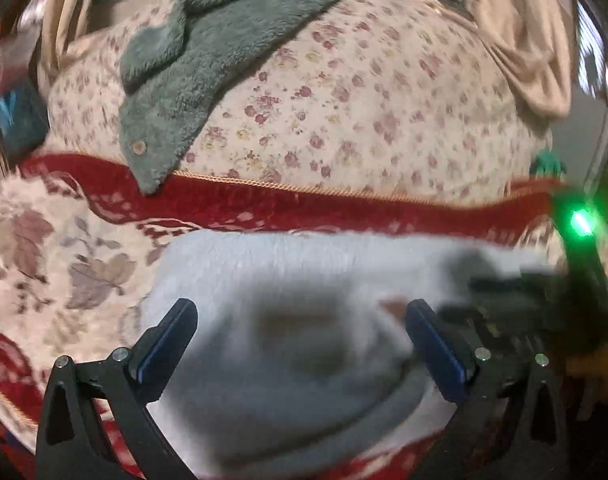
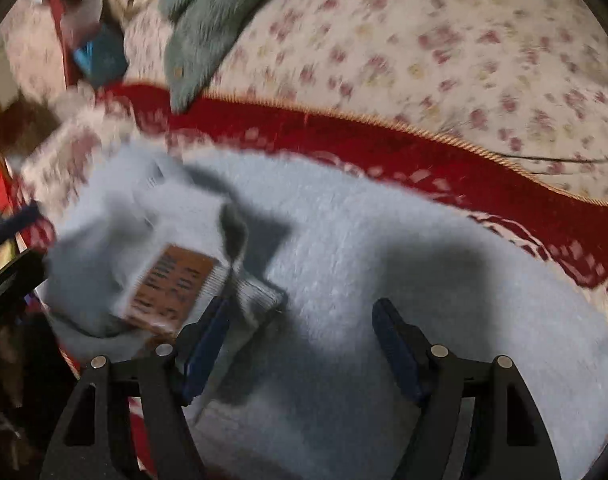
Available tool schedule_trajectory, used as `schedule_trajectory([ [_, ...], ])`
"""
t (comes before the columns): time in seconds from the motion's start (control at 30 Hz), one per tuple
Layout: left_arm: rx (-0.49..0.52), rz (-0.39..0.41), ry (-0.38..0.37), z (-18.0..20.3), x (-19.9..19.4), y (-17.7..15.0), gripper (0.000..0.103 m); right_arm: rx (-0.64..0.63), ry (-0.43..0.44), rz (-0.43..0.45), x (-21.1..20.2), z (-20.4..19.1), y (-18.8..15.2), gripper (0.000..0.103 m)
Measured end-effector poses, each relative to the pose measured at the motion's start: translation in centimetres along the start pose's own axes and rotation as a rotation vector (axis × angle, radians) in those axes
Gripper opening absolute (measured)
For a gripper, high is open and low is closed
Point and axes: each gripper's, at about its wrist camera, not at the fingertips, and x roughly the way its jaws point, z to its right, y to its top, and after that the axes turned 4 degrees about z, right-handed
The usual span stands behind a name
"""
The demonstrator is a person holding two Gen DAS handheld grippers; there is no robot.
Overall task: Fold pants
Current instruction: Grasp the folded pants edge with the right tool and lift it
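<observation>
Pale grey fluffy pants (image 1: 288, 264) lie on a red patterned blanket (image 1: 304, 204) on the bed. My left gripper (image 1: 300, 308) hovers over them with its jaws wide open and nothing gripped. The cloth below it is blurred. In the right wrist view the pants (image 2: 403, 240) fill the middle. Their ribbed waistband, with an orange label (image 2: 172, 284), is bunched at the left. My right gripper (image 2: 302, 304) is open above the fabric, its left finger next to the waistband corner. The right gripper's body with a green light (image 1: 581, 222) shows at the right edge of the left wrist view.
A green fleece garment (image 1: 208, 52) lies across the floral sheet (image 1: 363, 100) behind the blanket. Beige curtains (image 1: 515, 32) hang at the back right. A blue box (image 1: 12, 112) sits at the far left, beside the bed.
</observation>
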Motion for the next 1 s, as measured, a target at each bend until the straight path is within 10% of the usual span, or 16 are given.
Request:
schedule_trajectory([
  [0.17, -0.161, -0.183, -0.102, 0.0, 7.0, -0.2, 0.103, 0.12, 0.052, 0.061, -3.4, 1.6, -1.5, 0.078],
  [0.23, -0.105, -0.275, -0.022, 1.5, 10.4, -2.3, 0.103, 0.217, 0.087, 0.073, -4.1, 2.9, -2.4, 0.078],
  [0.67, -0.111, -0.184, -0.061, 1.7, 6.2, -1.7, 0.103, 0.678, 0.238, 0.219, -12.0, 10.4, -11.9, 0.094],
  [1.0, -0.109, -0.176, -0.049, 1.9, 4.6, -1.6, 0.103, 0.994, 0.22, 0.248, -9.7, 15.2, -14.3, 0.098],
])
